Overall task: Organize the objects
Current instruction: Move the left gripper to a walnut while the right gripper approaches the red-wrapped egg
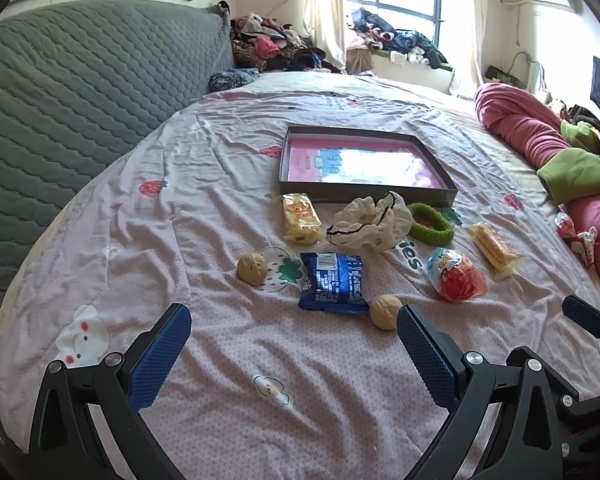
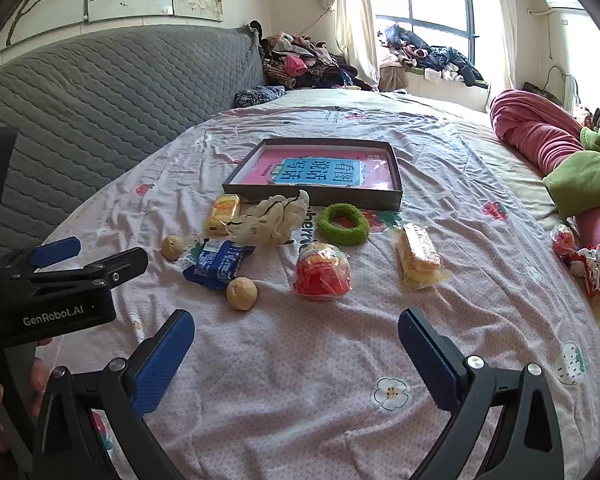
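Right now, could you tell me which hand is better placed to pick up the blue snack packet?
Left. The blue snack packet lies just ahead of the left gripper, whose jaws stand open. From the right gripper it lies farther off, to the left.

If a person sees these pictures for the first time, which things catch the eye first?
The shallow dark box with a pink book inside lies mid-bed. In front of it are scattered snacks: a blue packet, a red-orange packet, two walnuts and a green ring. Both claws hang open, empty.
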